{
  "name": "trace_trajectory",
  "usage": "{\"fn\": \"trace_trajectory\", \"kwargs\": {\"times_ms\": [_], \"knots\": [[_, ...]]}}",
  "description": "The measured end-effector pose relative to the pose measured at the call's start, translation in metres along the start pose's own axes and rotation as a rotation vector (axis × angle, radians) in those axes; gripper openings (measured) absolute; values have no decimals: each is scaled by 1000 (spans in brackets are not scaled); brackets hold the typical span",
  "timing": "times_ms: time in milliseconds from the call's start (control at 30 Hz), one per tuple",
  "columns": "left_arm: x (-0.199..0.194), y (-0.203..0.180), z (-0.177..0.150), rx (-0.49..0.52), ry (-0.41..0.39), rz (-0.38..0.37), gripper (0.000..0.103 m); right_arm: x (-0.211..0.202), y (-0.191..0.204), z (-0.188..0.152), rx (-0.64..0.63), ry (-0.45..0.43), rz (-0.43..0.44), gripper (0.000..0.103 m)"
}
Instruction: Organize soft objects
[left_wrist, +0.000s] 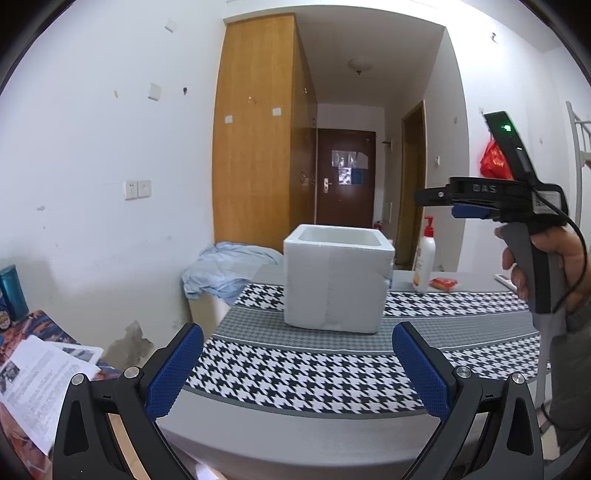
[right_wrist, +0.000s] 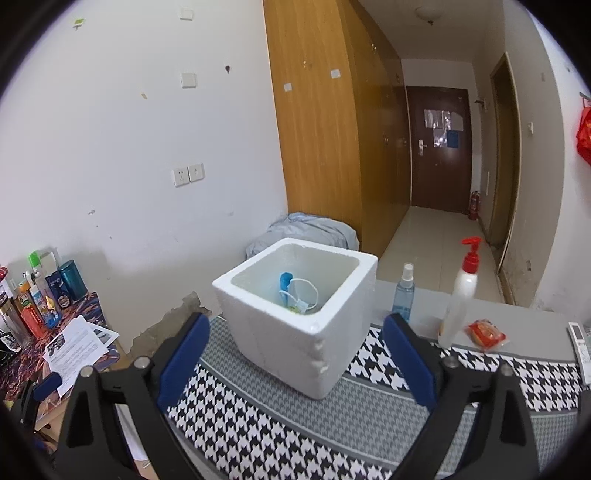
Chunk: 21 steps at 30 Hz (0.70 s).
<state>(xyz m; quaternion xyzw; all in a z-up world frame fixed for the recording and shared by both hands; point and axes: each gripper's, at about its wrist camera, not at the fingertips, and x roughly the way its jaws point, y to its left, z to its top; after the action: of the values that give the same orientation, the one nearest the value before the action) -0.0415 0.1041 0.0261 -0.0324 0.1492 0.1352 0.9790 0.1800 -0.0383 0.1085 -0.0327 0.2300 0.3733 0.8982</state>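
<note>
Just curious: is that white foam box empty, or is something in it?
Not empty. The foam box is open-topped, and a blue item and a white looped cord lie inside.

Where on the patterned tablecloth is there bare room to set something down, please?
The cloth between the foam box and the near table edge is bare across its width. Right of the box is crowded: spray bottle, pump bottle, red packet and remote line the far edge. The box already holds items.
</note>
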Motion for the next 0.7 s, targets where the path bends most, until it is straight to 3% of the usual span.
{"fn": "trace_trajectory", "kwargs": {"times_ms": [67, 700], "knots": [[-5, -2, -1, -7, -4, -9, 102, -11, 3, -7, 3, -6, -9, 102], [-56, -47, -8, 3, -97, -57, 102, -139, 36, -93, -49, -167, -102, 103]]}}
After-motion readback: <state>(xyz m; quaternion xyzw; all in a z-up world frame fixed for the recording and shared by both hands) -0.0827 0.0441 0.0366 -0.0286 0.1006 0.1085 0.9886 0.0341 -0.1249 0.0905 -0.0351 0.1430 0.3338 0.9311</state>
